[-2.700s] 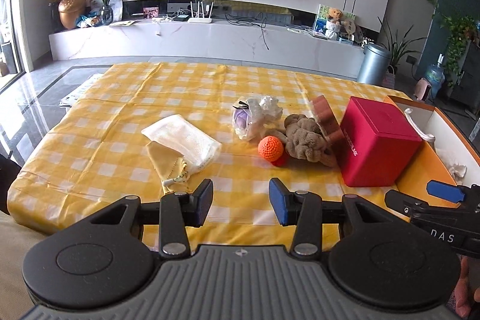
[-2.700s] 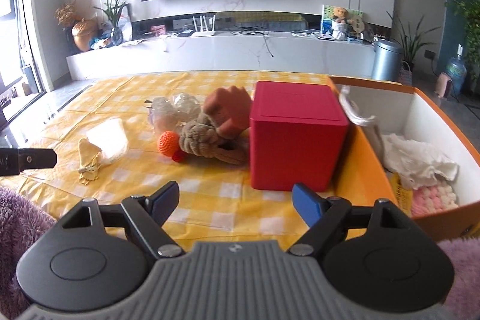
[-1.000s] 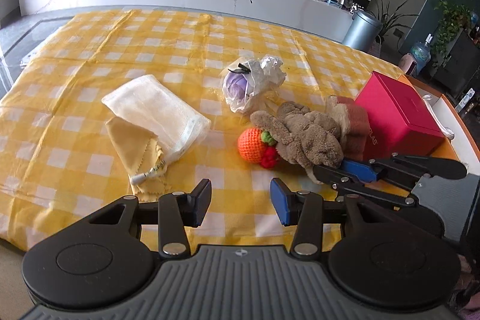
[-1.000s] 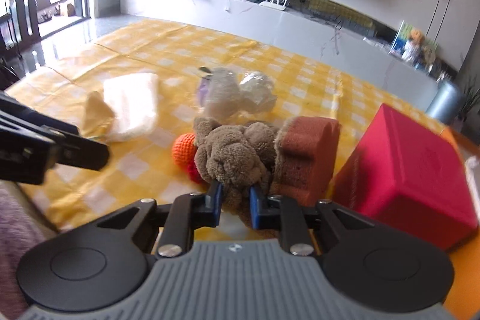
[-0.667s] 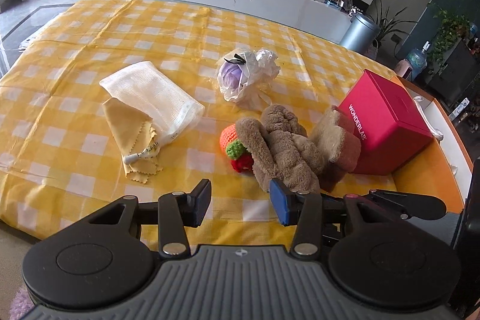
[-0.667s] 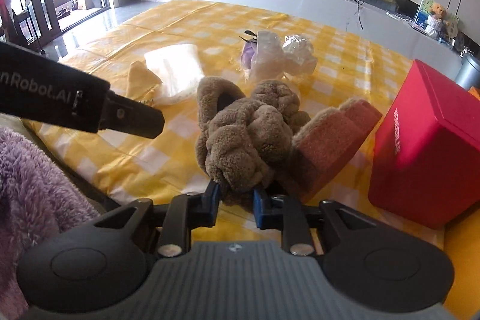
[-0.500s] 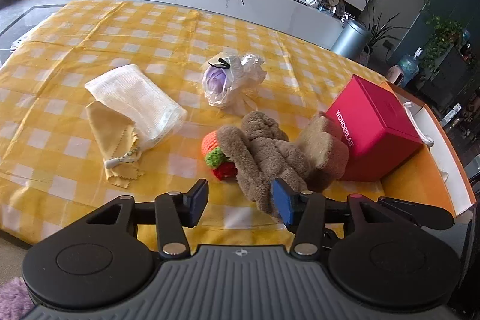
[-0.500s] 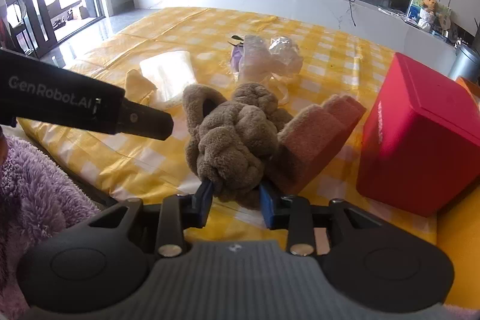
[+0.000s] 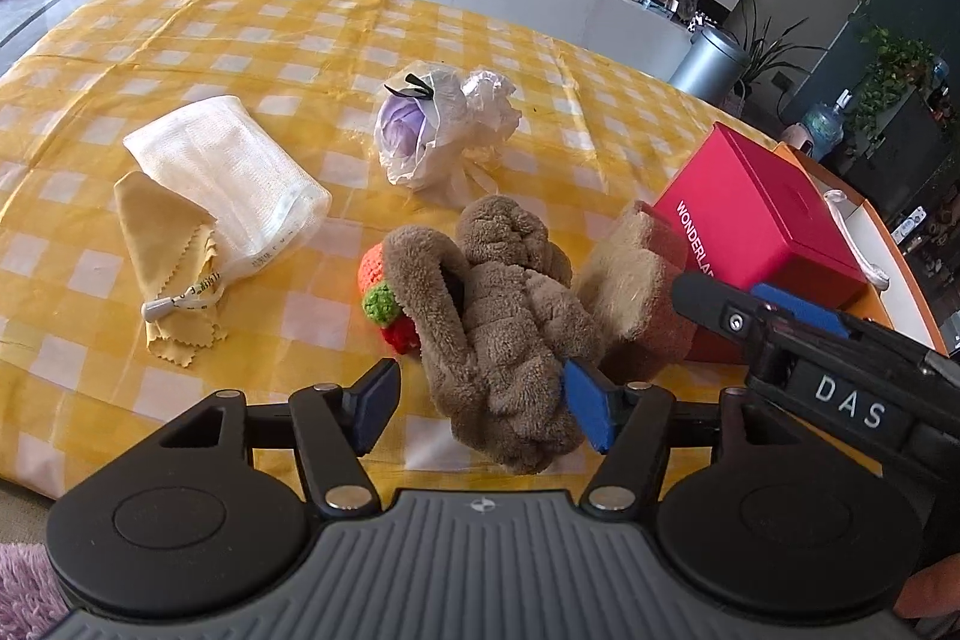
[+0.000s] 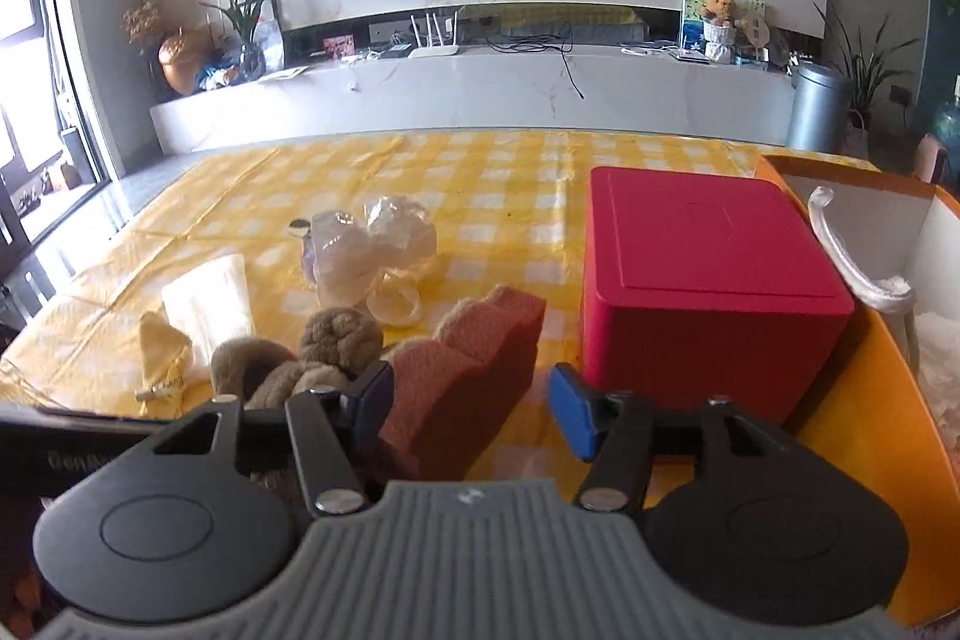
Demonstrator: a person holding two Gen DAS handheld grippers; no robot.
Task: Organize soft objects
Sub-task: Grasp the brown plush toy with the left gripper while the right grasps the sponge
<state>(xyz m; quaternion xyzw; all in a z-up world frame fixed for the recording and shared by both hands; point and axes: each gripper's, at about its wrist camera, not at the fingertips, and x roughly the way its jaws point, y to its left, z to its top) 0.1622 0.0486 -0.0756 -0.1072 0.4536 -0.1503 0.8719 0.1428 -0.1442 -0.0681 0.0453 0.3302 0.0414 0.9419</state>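
A brown plush toy point(image 9: 498, 316) lies near the table's front edge, between the wide-open fingers of my left gripper point(image 9: 483, 409); its lower end rests against the right blue pad point(image 9: 591, 403). My right gripper point(image 10: 474, 409) is open and empty, with the brown sponge point(image 10: 474, 370) between its fingers and the plush point(image 10: 312, 370) to its left. The sponge point(image 9: 639, 292) leans by the plush. An orange crochet ball point(image 9: 384, 289) sits behind the plush. A bagged purple item point(image 9: 432, 130), a white mesh pouch point(image 9: 228, 178) and a yellow cloth point(image 9: 162, 244) lie further left.
A red box point(image 10: 702, 280) stands on the yellow checked tablecloth point(image 9: 240, 22) at the right. Beyond it is an orange bin point(image 10: 864, 400) holding white soft items. The right gripper's arm point(image 9: 840, 370) crosses the left wrist view at lower right.
My right gripper has let go of the brown plush and opened, swinging right toward the sponge. My left gripper has opened wider and now brackets the plush.
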